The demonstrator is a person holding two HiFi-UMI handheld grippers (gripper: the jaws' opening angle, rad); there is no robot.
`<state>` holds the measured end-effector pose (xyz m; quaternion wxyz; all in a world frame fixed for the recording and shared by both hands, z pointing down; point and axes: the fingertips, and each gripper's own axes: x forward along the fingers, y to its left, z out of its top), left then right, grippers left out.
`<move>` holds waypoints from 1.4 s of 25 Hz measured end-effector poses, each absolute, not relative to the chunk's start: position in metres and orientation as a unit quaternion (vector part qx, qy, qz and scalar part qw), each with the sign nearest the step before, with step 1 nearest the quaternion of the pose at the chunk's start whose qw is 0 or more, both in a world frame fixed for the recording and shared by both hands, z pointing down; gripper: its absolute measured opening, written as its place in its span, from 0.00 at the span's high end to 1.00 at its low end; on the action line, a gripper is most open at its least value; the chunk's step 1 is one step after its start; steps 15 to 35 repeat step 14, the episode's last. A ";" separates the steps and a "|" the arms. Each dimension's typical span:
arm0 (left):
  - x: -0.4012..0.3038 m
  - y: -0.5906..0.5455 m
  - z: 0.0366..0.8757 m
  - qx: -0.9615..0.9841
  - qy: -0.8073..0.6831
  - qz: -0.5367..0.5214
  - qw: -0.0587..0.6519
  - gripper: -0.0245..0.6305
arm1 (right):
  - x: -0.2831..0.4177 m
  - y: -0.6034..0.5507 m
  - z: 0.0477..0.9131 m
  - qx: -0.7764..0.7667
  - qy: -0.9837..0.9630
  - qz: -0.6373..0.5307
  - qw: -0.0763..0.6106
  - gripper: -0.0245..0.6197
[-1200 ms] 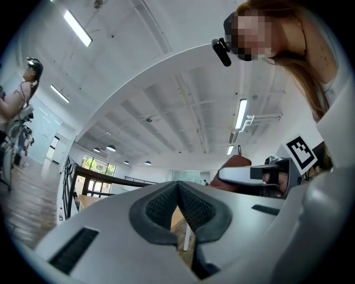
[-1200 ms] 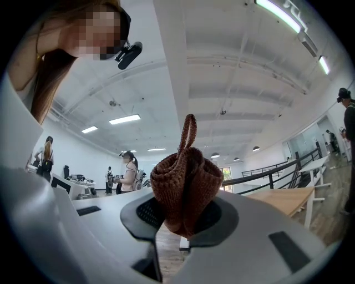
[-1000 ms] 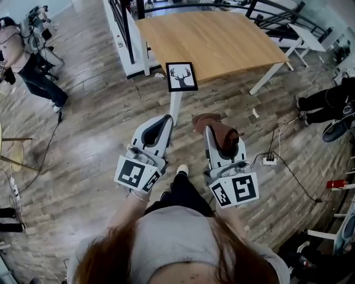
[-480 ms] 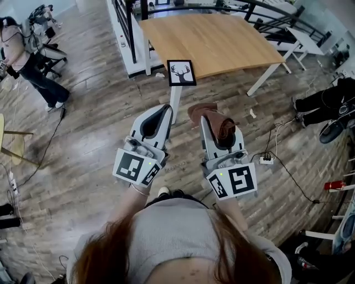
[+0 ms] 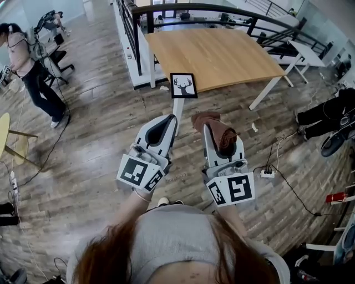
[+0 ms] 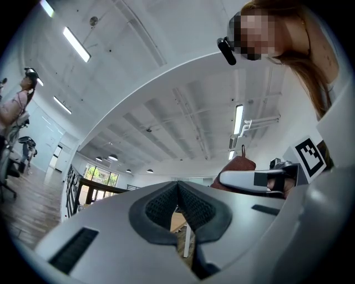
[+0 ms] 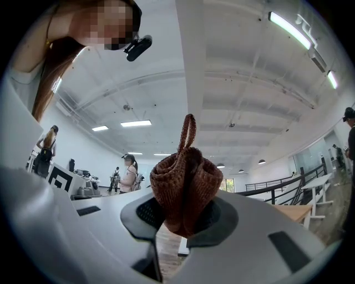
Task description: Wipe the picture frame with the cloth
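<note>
While both grippers are held out over the plank floor (image 5: 94, 144), the left gripper (image 5: 168, 118) has its jaws pressed together with nothing between them; its own view shows the dark pads meeting in one seam. Right gripper (image 5: 207, 128) is clamped on the cloth (image 5: 217, 132), a brown knitted piece bunched into a wad between the pads, with a small loop sticking up from its top. Picture frame (image 5: 183, 85) sits at the near edge of the wooden table (image 5: 222, 50), above a white table leg, ahead of both grippers and well apart from them: black border, white ground, dark antlered deer head. Whether it stands upright or leans, cannot tell from above. Neither gripper view shows the frame; the left one gives only a sliver of table and white leg below the closed pads, and in the right one the cloth blocks the middle. Hands holding the grippers are mostly hidden under the marker cubes. Dark railing (image 5: 166, 8) runs behind the table. Standing person (image 5: 25, 61) at far left; another person's legs (image 5: 327, 111) are cut off at the right edge. White power strip (image 5: 267, 173) lies on the floor with its cable trailing away.
</note>
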<state>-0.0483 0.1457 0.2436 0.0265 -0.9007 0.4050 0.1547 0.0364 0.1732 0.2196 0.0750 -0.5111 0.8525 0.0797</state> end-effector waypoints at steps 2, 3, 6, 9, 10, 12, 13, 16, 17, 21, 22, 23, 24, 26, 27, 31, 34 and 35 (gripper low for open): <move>-0.046 0.147 0.242 -0.901 0.404 0.155 0.028 0.95 | 0.038 0.175 0.218 -0.511 0.853 0.083 0.074 0.81; -0.045 0.148 0.241 -0.901 0.403 0.155 0.030 0.95 | 0.038 0.175 0.218 -0.511 0.852 0.084 0.075 0.81; -0.044 0.146 0.240 -0.902 0.402 0.156 0.030 0.95 | 0.039 0.173 0.217 -0.512 0.852 0.085 0.075 0.81; -0.041 0.144 0.239 -0.901 0.403 0.158 0.030 0.95 | 0.042 0.172 0.215 -0.511 0.852 0.087 0.075 0.81; -0.040 0.144 0.238 -0.901 0.403 0.159 0.030 0.95 | 0.043 0.172 0.215 -0.511 0.852 0.087 0.075 0.81; -0.038 0.144 0.236 -0.900 0.405 0.160 0.032 0.95 | 0.044 0.172 0.214 -0.509 0.853 0.089 0.075 0.81; -0.037 0.144 0.235 -0.899 0.405 0.160 0.033 0.95 | 0.045 0.172 0.213 -0.508 0.853 0.089 0.075 0.81; -0.036 0.144 0.234 -0.899 0.406 0.159 0.034 0.95 | 0.046 0.172 0.212 -0.508 0.854 0.090 0.075 0.81; -0.036 0.144 0.234 -0.899 0.406 0.159 0.034 0.95 | 0.046 0.172 0.212 -0.508 0.854 0.090 0.075 0.81; -0.036 0.144 0.234 -0.899 0.406 0.159 0.034 0.95 | 0.046 0.172 0.212 -0.508 0.854 0.090 0.075 0.81; -0.036 0.144 0.234 -0.899 0.406 0.159 0.034 0.95 | 0.046 0.172 0.212 -0.508 0.854 0.090 0.075 0.81; -0.036 0.144 0.234 -0.899 0.406 0.159 0.034 0.95 | 0.046 0.172 0.212 -0.508 0.854 0.090 0.075 0.81; -0.036 0.144 0.234 -0.899 0.406 0.159 0.034 0.95 | 0.046 0.172 0.212 -0.508 0.854 0.090 0.075 0.81; -0.036 0.144 0.234 -0.899 0.406 0.159 0.034 0.95 | 0.046 0.172 0.212 -0.508 0.854 0.090 0.075 0.81; -0.036 0.144 0.234 -0.899 0.406 0.159 0.034 0.95 | 0.046 0.172 0.212 -0.508 0.854 0.090 0.075 0.81; -0.036 0.144 0.234 -0.899 0.406 0.159 0.034 0.95 | 0.046 0.172 0.212 -0.508 0.854 0.090 0.075 0.81; -0.036 0.144 0.234 -0.899 0.406 0.159 0.034 0.95 | 0.046 0.172 0.212 -0.508 0.854 0.090 0.075 0.81; -0.036 0.144 0.234 -0.899 0.406 0.159 0.034 0.95 | 0.046 0.172 0.212 -0.508 0.854 0.090 0.075 0.81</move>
